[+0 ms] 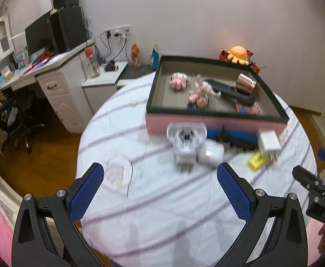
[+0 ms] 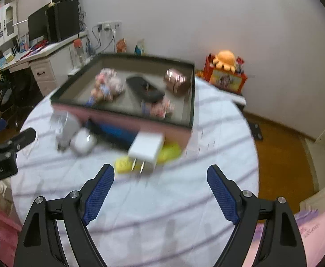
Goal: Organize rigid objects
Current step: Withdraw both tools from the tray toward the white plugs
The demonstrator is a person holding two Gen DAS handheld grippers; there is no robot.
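Observation:
A pink box (image 1: 207, 123) with a dark rim stands at the far side of the round table (image 1: 162, 200); it also shows in the right wrist view (image 2: 140, 120). It holds small figures (image 1: 199, 93), a black case (image 1: 231, 90) and a copper-coloured can (image 1: 245, 83). In front of it lie a clear-and-white adapter (image 1: 185, 141), a white earbud case (image 1: 212, 153), a blue-black object (image 1: 231, 136), a white plug charger (image 2: 146, 148) and a yellow item (image 2: 169, 152). My left gripper (image 1: 160, 173) is open and empty above the table. My right gripper (image 2: 160, 175) is open and empty, just short of the charger.
A clear heart-shaped dish (image 1: 117, 173) lies at the table's left. A desk (image 1: 51, 66) with a monitor stands at the far left. An orange plush (image 2: 225, 61) sits on a red box by the wall. Wooden floor surrounds the table.

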